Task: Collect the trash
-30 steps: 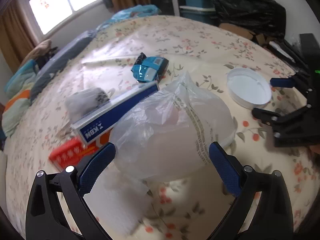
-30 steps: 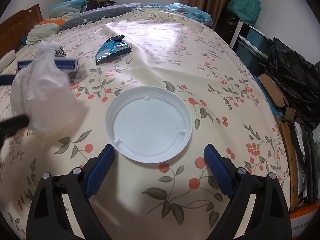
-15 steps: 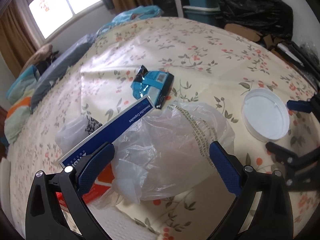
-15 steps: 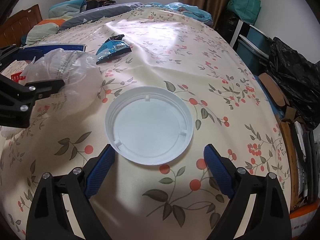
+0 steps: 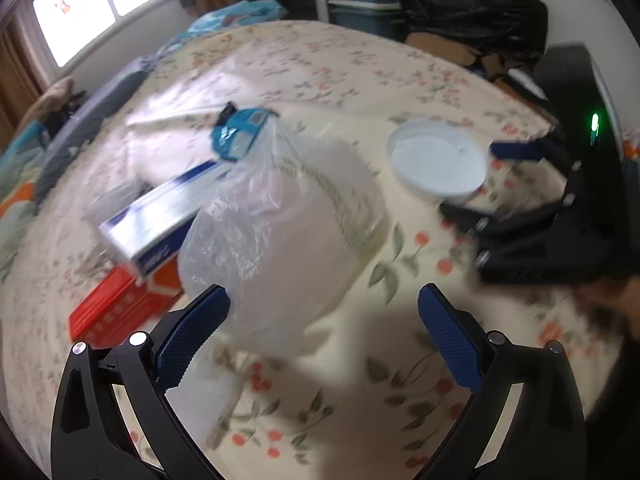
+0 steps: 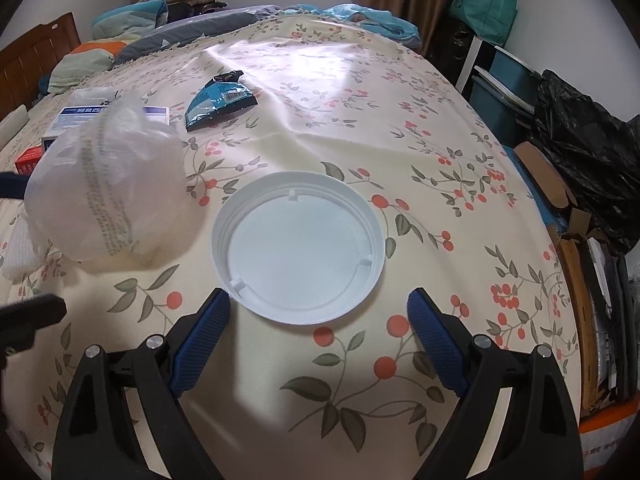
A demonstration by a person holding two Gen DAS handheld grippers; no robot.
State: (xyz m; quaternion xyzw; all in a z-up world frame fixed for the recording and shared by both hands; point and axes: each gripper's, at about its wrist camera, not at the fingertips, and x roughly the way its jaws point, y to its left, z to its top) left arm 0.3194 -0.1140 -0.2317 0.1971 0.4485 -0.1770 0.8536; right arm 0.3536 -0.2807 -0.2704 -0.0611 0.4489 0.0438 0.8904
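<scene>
A crumpled clear plastic bag (image 5: 280, 236) (image 6: 108, 192) stands puffed up on the floral bedspread (image 6: 320, 92). My left gripper (image 5: 322, 312) is open, and the bag sits just ahead of its jaws, against the left finger (image 5: 200, 320). Behind the bag lie a blue-and-white box (image 5: 160, 216) (image 6: 76, 114), a red box (image 5: 116, 304) (image 6: 28, 160) and a blue snack wrapper (image 5: 240, 136) (image 6: 220, 100). A white round lid (image 6: 300, 248) (image 5: 438, 158) lies upside down right in front of my open right gripper (image 6: 318, 312), whose jaws are empty.
A black rubbish bag (image 6: 588, 140), blue storage bins (image 6: 508, 80) and flattened cardboard (image 6: 572, 240) stand off the bed's right side. Pillows and folded bedding (image 6: 132, 20) line the far end. A white sheet (image 5: 200, 396) lies under my left gripper.
My left gripper swung back toward the lid and the right gripper. The bag, slumped flat half a second ago, stands puffed up again. The right gripper and lid kept still.
</scene>
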